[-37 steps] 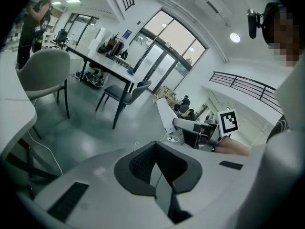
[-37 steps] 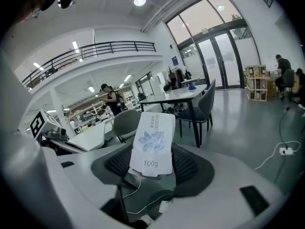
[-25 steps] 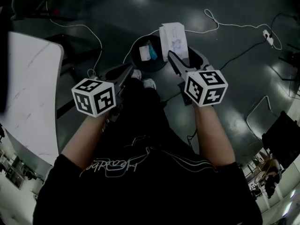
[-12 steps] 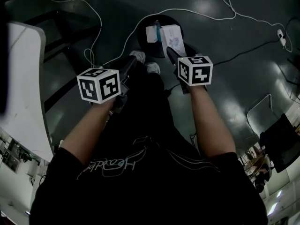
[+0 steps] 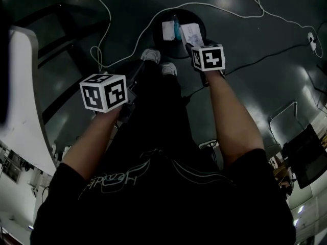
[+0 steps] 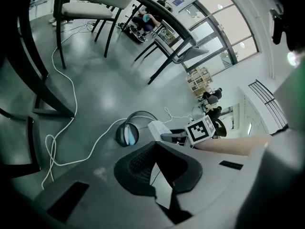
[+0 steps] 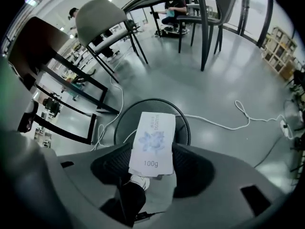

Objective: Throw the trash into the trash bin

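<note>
White packet [image 7: 152, 144], printed 100g, is clamped in your right tool [image 7: 151, 150], jaws spread wide around it, right over the mouth of the round black trash bin [image 7: 183, 124]. A blue-and-white wrapper [image 5: 167, 30] lies inside that bin. Your left tool [image 6: 155, 149], back from the bin, looks closed and empty.

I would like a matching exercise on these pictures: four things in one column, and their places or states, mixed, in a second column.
Things:
1 white packet
2 trash bin
3 left tool
4 white cable

Places or states:
a snakes across the floor
b nothing between its jaws
c gripped by the right tool
d on the floor, trash already inside

Pairs: 1-c, 2-d, 3-b, 4-a
</note>
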`<state>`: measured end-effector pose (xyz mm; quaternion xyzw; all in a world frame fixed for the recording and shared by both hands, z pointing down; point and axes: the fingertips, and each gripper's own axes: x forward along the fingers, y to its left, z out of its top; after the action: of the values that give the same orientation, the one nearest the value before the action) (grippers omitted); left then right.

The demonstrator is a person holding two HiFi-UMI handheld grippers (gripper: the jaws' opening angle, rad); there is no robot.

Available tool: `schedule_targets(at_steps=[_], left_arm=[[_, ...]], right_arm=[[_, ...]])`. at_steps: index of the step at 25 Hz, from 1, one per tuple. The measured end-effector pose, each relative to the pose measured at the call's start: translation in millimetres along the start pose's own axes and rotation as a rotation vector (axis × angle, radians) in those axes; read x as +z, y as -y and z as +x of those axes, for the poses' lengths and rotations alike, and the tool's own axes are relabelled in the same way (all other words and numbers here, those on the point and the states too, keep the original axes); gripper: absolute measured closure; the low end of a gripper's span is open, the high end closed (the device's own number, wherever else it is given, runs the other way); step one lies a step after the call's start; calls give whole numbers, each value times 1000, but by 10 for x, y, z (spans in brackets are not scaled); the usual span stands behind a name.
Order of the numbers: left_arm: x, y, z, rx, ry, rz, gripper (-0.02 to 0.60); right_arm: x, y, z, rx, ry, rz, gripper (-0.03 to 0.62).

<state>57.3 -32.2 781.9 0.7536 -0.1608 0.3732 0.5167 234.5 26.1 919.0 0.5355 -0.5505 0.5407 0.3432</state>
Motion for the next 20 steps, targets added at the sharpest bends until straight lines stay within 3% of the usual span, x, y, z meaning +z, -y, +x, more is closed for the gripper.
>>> schedule_targets(at_steps=[4,9,14,20], left_arm=[[-28,9,39,-6,-8,4,578],[-32,9,93,-21,-32,9,578],[-69,30,89,-22,-33,12,578],[-82,78,72,-16,-19,16,578]], right_arm=[[-32,29,68,26,10,58,316],[32,105,118,-37,37,82,283],[-184,48,139,38,-16,118,278],[-361,20,17,96,-8,168,281]])
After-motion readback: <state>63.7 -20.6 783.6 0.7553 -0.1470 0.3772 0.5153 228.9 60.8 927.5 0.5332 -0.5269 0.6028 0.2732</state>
